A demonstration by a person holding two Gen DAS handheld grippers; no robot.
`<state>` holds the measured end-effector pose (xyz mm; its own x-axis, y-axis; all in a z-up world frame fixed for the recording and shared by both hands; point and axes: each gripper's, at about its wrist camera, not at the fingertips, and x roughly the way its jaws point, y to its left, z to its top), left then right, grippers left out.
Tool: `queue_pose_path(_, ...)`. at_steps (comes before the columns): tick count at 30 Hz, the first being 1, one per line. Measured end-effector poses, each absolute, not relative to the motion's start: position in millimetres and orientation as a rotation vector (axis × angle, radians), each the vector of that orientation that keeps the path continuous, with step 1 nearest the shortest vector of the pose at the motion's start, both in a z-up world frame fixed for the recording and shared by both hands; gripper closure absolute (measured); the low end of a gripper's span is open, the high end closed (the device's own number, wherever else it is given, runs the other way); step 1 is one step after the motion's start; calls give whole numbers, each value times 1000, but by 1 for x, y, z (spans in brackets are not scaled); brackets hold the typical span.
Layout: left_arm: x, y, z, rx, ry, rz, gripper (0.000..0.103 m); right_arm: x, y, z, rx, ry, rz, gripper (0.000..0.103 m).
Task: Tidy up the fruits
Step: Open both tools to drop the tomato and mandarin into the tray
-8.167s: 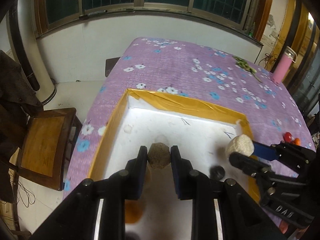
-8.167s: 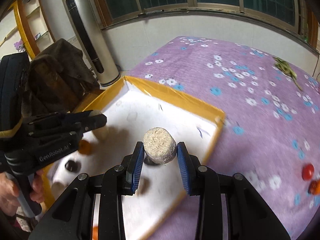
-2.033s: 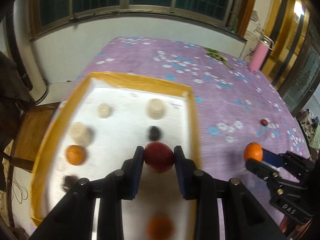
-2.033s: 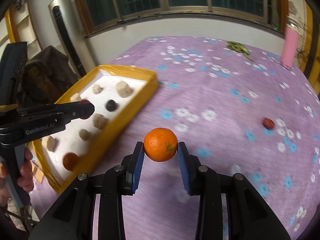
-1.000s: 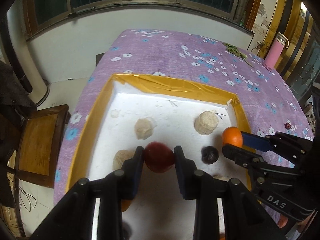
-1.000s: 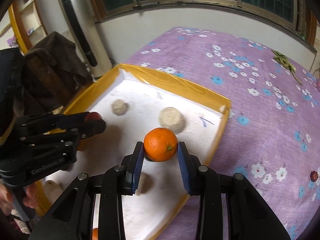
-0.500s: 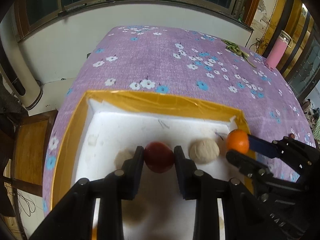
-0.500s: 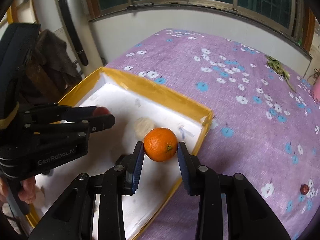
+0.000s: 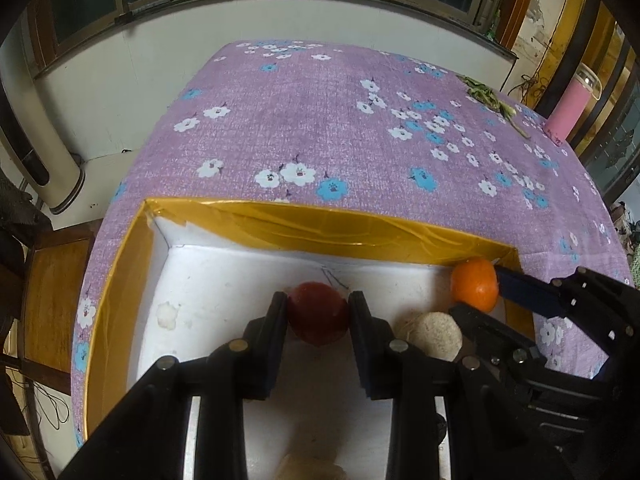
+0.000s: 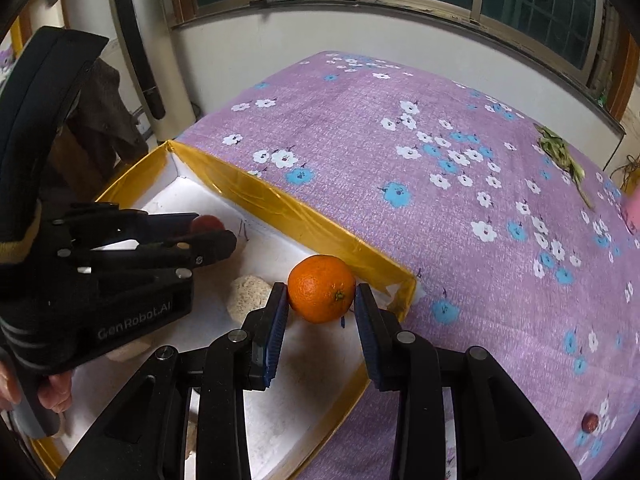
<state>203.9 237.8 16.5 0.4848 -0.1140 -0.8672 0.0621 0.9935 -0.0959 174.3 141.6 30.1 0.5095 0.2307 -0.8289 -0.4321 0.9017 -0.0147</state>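
The left tongs (image 9: 318,312) are clamped on a dark red fruit (image 9: 318,312), likely an apple, above the white floor of a shallow box (image 9: 320,228) with yellow-taped walls; whether the fruit touches the floor cannot be told. The right tongs (image 10: 321,296) grip an orange (image 10: 321,294) over the box's far right corner, close to the taped rim. The box sits at the near left corner of a bench covered by a purple flowered cloth (image 10: 440,140).

Between the two tools a rough beige round fruit (image 9: 434,336) lies on the box floor, half hidden by the right tool's fingers in the left wrist view. Another pale lump (image 9: 312,470) is cut off at that view's bottom edge, too little of it showing to name.

Near the bench's right edge a small red fruit (image 10: 589,421) lies on the cloth. A pink bottle (image 9: 570,110) stands at the far right corner, with a green sprig (image 9: 490,100) beside it. A wooden chair (image 9: 48,296) stands off the left edge.
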Motion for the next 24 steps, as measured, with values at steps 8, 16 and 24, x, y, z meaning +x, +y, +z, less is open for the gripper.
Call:
queue_pose_path(8, 201, 242, 17, -16, 1046, -109, 68, 171, 142, 30, -242, 948, 406, 68)
queue_pose_path(16, 194, 257, 23, -42, 1016, -109, 61, 164, 140, 32, -238, 933, 381, 68)
queue_pose_path(24, 171, 274, 40, -53, 963, -73, 47, 132, 134, 49, -218, 913, 380, 62)
